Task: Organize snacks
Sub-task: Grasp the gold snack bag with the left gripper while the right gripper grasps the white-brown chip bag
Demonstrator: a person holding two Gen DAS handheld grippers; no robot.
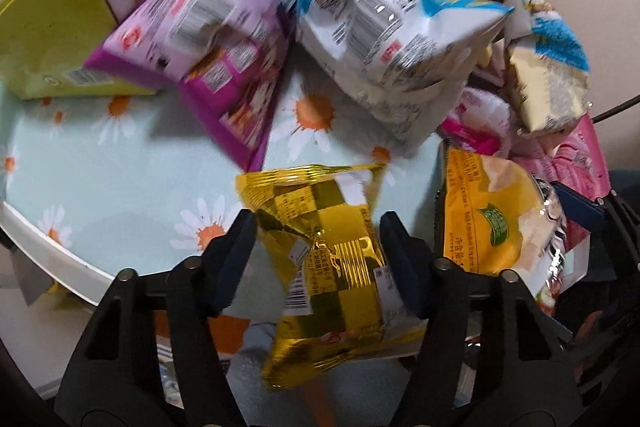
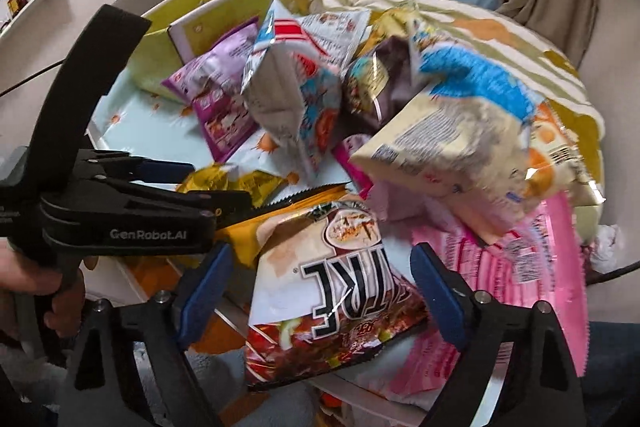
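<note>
both grippers level: left gripper [image 1: 316,247] clamps gold packet [image 1: 324,259], right gripper [image 2: 320,287] straddles brown bag [image 2: 328,291]

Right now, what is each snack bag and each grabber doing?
Left gripper: fingers shut on the gold packet.
Gold packet: squeezed, crumpled.
Right gripper: fingers open around the red-brown bag.
Red-brown bag: lying between them, sealed.
Purple bag: leaning against the green box.
Green box: open.

A table with a daisy cloth [image 1: 120,163], holding a green box [image 1: 48,27], a purple bag [image 1: 208,67], maybe more bags.
</note>
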